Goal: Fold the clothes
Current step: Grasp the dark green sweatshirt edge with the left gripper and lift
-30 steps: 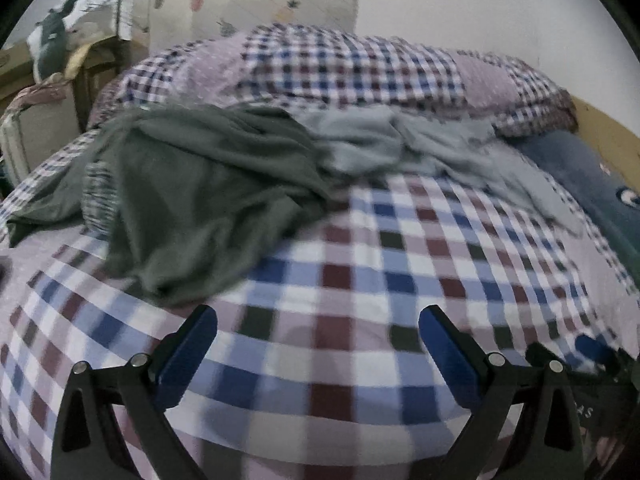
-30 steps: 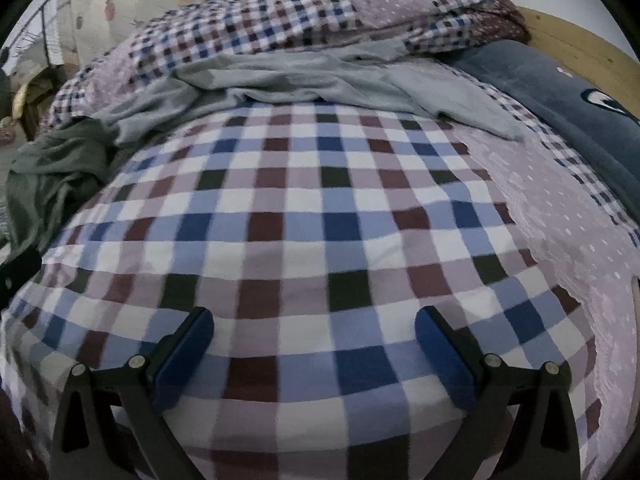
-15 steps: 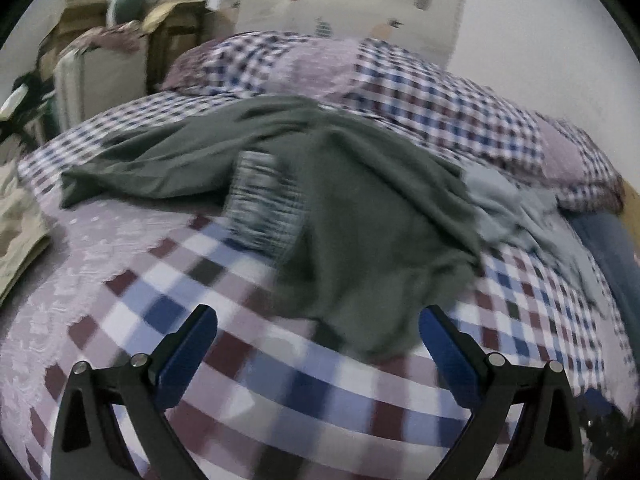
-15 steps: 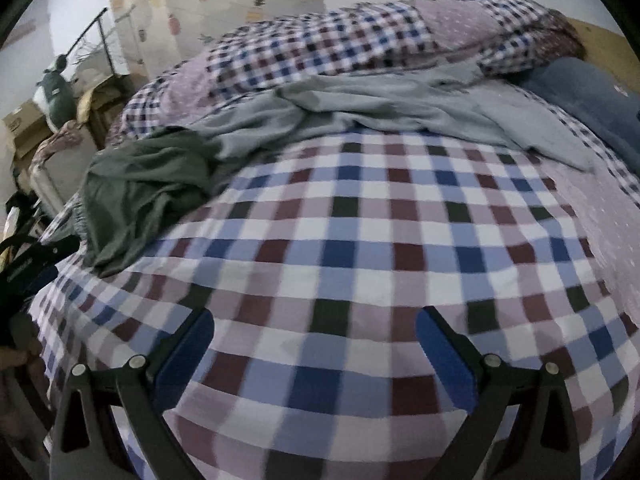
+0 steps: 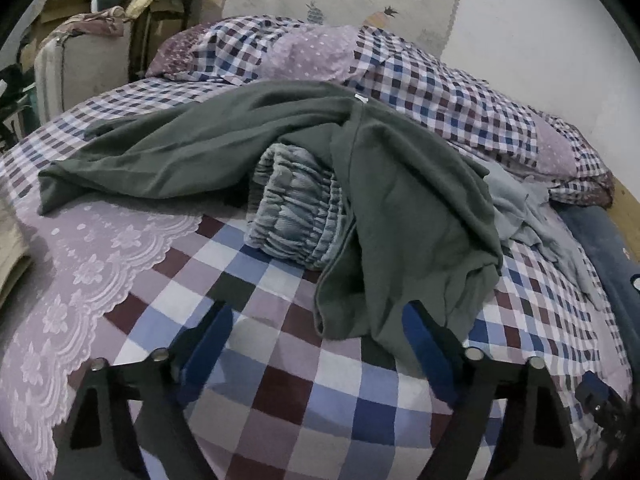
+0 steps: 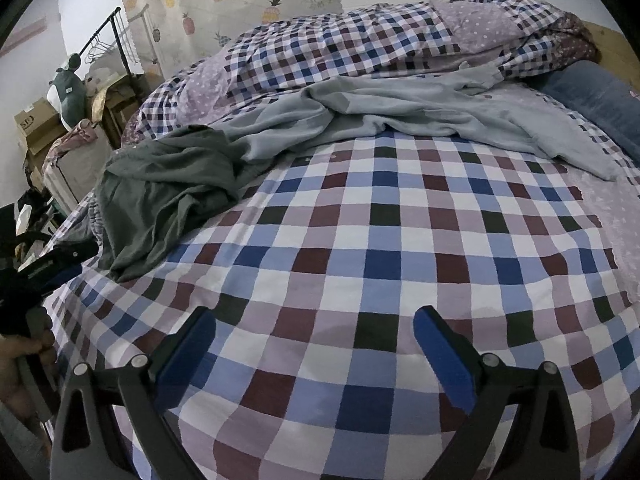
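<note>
A crumpled dark green garment point(image 5: 392, 184) lies on the checked bedspread point(image 5: 304, 392), draped over a grey-blue ribbed garment with an elastic waistband point(image 5: 296, 216). My left gripper point(image 5: 316, 344) is open just in front of the green garment's lower hem, its right finger almost at the cloth. A light grey garment point(image 6: 400, 116) is spread across the far part of the bed, touching the green garment point(image 6: 168, 192). My right gripper point(image 6: 316, 352) hangs open above bare checked bedspread point(image 6: 360, 248), holding nothing. The left gripper point(image 6: 60, 260) shows at the left edge of the right wrist view.
A checked duvet point(image 6: 360, 44) is bunched along the wall. A dark blue pillow point(image 6: 600, 96) lies at the right by the wooden bed frame point(image 6: 616, 48). Boxes and a suitcase point(image 5: 80, 64) stand beyond the bed's left side. A beige cloth point(image 5: 12, 252) lies at the left edge.
My left gripper has swung left and closed in on the green garment, bringing the ribbed waistband garment into view. The right wrist view has panned left too; both grippers stay open.
</note>
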`<state>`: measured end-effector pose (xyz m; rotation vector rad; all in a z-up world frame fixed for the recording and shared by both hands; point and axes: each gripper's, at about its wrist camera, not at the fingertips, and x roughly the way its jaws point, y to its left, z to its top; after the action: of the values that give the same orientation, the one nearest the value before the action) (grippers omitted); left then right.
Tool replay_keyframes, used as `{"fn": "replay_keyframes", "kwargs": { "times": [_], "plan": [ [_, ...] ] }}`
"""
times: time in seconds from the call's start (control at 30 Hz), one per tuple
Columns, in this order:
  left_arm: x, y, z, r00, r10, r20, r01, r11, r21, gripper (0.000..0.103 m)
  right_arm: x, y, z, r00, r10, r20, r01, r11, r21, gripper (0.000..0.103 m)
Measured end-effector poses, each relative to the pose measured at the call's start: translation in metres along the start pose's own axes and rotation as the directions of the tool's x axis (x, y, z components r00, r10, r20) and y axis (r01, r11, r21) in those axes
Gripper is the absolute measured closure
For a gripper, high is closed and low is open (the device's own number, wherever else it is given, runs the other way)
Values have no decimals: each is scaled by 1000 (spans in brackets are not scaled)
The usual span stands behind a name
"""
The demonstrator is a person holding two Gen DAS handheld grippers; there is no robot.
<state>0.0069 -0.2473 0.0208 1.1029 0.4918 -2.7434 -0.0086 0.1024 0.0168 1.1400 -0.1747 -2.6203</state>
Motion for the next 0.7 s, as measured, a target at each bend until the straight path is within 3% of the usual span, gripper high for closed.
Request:
{"fn": "replay_keyframes", "kwargs": {
  "times": [0.13,0.23,0.33,0.37,0.43,0.7],
  "plan": [
    [15,-2,3,999,-19,-46,20,1000,18,21,1,0,-1,1000,4,0,-4,1000,-2,2],
    [24,-2,8,998,-25,-63,27,1000,17,32,1,0,0,1000,9,0,-9,1000,-2,2],
    [29,1,10,997,-7,-79,6,1000,-10,57,1,-1,-1,1000,13,-1,-13,1000,-3,3],
    [29,1,10,997,2,-78,-4,1000,-19,77,2,-1,-1,1000,13,-2,-13,1000,-5,3],
    [26,-1,10,996,-41,-83,37,998,-42,98,3,0,0,1000,14,-5,-14,1000,-8,4],
    [-33,-41,15,973,-229,36,228,973,38,102,3,7,-2,1000,14,1,-14,999,-36,15]
  ]
}}
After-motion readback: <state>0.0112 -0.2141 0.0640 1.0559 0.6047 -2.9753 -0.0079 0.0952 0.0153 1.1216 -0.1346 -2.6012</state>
